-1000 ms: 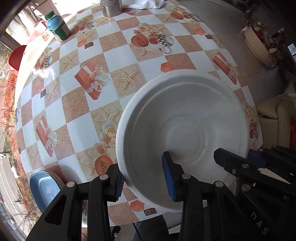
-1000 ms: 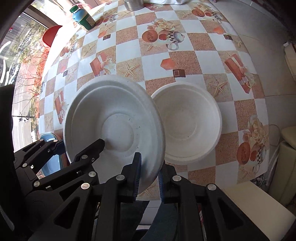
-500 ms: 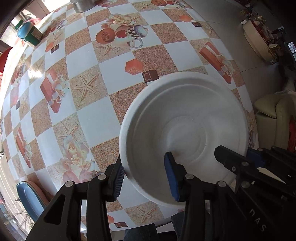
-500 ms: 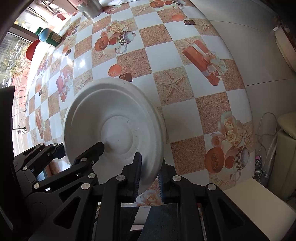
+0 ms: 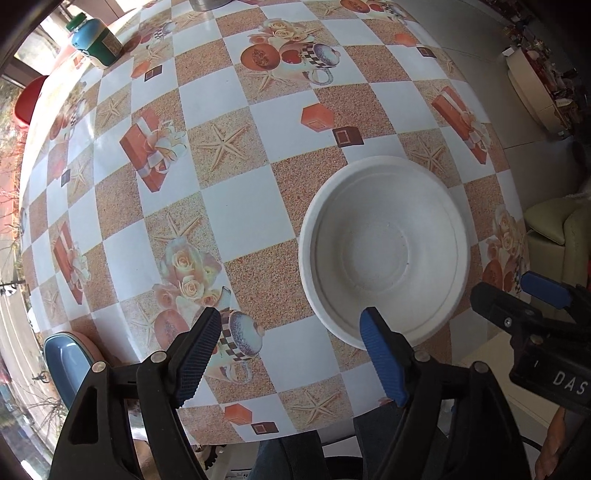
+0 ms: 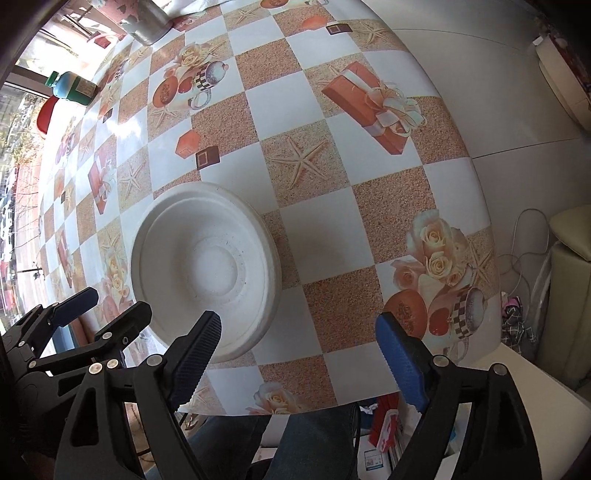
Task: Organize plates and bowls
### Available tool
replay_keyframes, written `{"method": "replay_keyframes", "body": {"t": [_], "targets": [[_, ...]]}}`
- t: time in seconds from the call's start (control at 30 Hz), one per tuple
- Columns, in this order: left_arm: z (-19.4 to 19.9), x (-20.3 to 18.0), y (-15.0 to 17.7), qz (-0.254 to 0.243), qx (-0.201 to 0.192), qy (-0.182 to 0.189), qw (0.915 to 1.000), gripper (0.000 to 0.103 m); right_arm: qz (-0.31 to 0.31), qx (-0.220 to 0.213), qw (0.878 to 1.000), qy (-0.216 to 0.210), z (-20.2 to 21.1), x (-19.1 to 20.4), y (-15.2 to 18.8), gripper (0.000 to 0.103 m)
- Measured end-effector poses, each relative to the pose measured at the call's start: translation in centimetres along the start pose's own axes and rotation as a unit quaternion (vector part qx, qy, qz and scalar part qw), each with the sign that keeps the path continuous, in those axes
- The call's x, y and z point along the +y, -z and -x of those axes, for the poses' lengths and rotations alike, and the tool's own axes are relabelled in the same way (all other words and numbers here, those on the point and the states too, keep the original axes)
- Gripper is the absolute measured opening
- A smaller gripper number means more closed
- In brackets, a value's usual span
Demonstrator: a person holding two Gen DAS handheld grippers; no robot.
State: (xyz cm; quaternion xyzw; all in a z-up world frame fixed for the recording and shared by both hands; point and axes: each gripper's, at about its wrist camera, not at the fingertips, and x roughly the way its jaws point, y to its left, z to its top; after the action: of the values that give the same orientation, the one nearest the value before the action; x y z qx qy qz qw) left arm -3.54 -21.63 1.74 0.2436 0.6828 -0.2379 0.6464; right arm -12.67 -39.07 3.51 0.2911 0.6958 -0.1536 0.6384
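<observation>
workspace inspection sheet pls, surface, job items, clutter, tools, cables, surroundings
surface: round table in checkered printed tablecloth, orange and white squares.
job's things: white moulded-fibre bowl resting upright near the table's near edge; looks like nested pieces, count unclear.
clutter: green-capped teal jar and grey metal container at the far side.
grippers: left tool open, right tool open, both empty.
cables: white cord on the floor at right.
surroundings: blue chair seat, pale green sofa, tiled floor.
</observation>
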Motion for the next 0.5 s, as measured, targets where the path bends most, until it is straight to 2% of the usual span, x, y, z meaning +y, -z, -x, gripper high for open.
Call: {"method": "replay_keyframes", "body": {"t": [0.1, 0.13, 0.43, 0.5], "targets": [[-0.3, -0.5, 1.4, -0.02, 0.015, -0.001, 0.9997, 0.081, -0.006, -0.006, 1.0, 0.012, 0.5, -0.1, 0.7, 0.088], [-0.6, -0.7, 2.2, -0.027, 0.021, 0.0, 0.9994, 0.081, -0.011, -0.01, 1.0, 0.012, 0.7, -0.2, 1.1, 0.103], [-0.5, -0.2, 2.9, -0.029, 0.027, -0.007, 0.9992, 0.081, -0.035, -0.009, 0.999, 0.022, 0.6, -0.2, 2.3, 0.103], [-0.7, -0.1, 2.6, -0.03, 0.028, -0.008, 0.9991, 0.086, -0.038, -0.007, 0.999, 0.023, 0.5, -0.1, 2.4, 0.103]]}}
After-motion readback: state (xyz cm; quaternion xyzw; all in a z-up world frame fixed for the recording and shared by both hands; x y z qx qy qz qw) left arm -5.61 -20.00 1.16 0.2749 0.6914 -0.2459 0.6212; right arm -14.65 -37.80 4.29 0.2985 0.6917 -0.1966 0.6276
